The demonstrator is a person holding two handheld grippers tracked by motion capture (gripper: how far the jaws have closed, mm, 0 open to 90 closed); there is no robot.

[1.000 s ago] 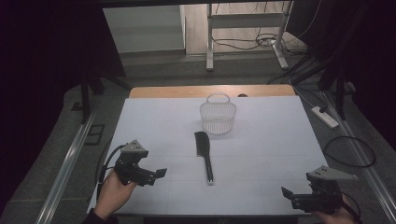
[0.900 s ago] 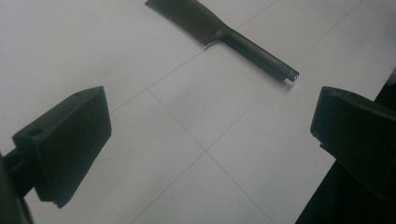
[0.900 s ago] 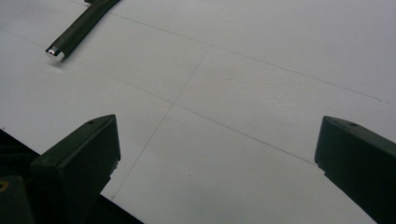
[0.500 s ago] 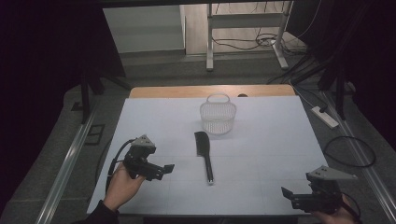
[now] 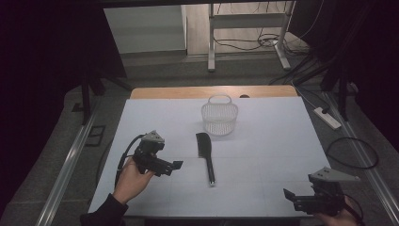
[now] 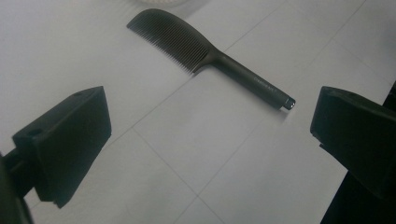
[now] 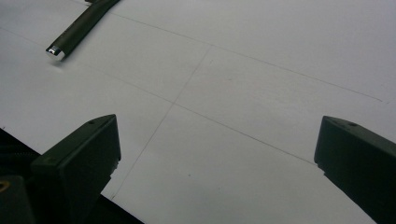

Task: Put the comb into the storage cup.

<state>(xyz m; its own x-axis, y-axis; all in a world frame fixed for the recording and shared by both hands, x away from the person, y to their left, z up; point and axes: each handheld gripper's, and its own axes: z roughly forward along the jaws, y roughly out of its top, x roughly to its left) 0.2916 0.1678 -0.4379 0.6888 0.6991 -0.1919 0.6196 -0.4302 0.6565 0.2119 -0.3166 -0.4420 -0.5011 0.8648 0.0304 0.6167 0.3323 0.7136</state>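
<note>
A black comb lies flat near the middle of the white table, toothed head toward the far side, handle pointing at the near edge. The left gripper view has the comb ahead of the jaws, and the right gripper view catches the tip of its handle. Just behind the comb stands a small white wire basket. My left gripper hovers left of the comb's handle, open and holding nothing. My right gripper sits open at the near right corner of the table.
A strip of bare wooden tabletop runs along the far edge. A power strip and cables lie on the floor to the right. Metal rails flank the table.
My left gripper has moved up and to the right, closer to the comb's handle. The right gripper, comb and basket have stayed put.
</note>
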